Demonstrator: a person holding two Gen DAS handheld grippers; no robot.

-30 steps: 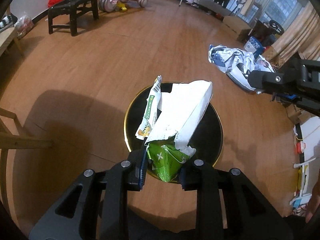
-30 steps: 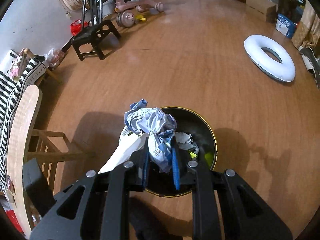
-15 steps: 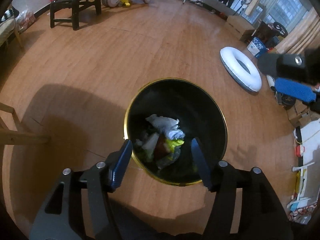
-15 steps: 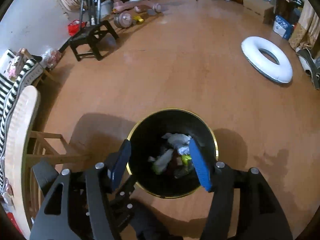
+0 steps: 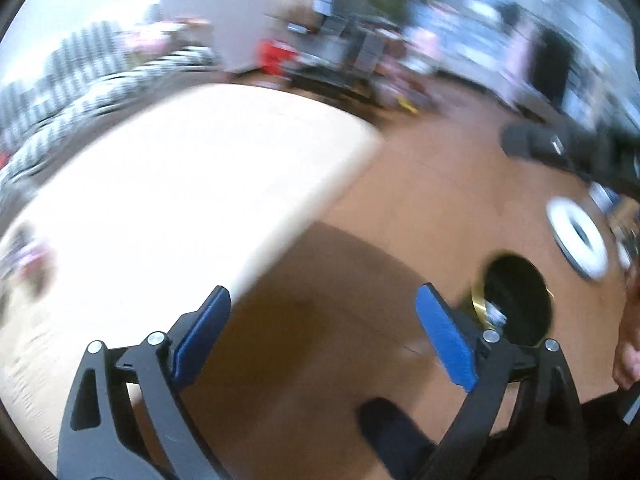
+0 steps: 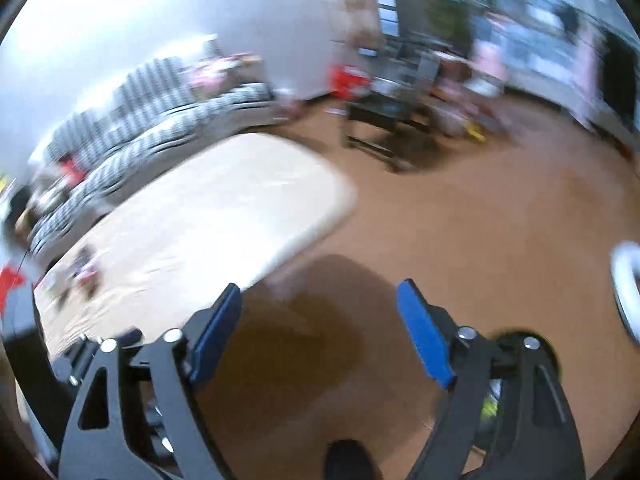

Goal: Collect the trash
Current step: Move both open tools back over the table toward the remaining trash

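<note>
A: Poses? Both views blurred.
B: Left gripper (image 5: 322, 330) and right gripper (image 6: 318, 326) angled down over the wood floor (image 5: 432, 208), jaws opening wide, nothing between them.
A: Bin?
B: Black bin (image 5: 516, 300), gold rim, trash scraps inside. Left view shows its mouth; right view mostly hides it behind a finger.

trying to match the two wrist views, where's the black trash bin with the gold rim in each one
Left wrist: black trash bin at right, just beyond the left gripper's right finger.
Right wrist: bin at lower right, mostly hidden behind the right gripper.
Shared landmark: the pale table at left.
</note>
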